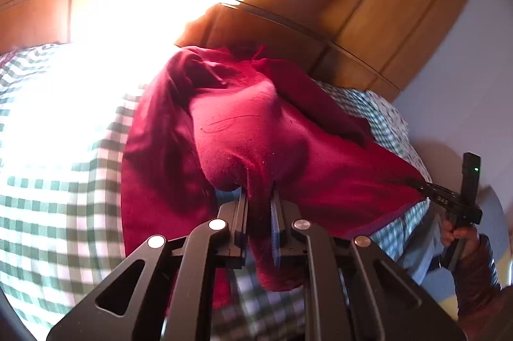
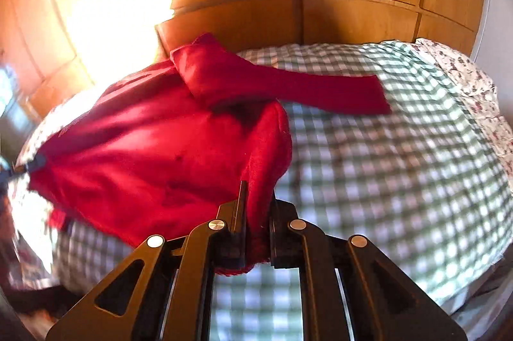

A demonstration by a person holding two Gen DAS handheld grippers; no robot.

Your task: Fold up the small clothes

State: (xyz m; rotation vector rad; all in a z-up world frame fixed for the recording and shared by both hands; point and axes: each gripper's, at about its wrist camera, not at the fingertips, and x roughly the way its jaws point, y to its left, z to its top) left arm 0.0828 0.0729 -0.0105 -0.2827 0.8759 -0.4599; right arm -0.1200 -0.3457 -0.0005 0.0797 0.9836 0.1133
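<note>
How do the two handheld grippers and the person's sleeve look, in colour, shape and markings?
Both the left gripper and the right gripper are matte black, with angled linkage arms carrying cut-out slots and round silver pivot pins. The left wrist view also shows the right gripper's black upright post with a small green light. The sleeve is dark reddish-brown and padded-looking.
</note>
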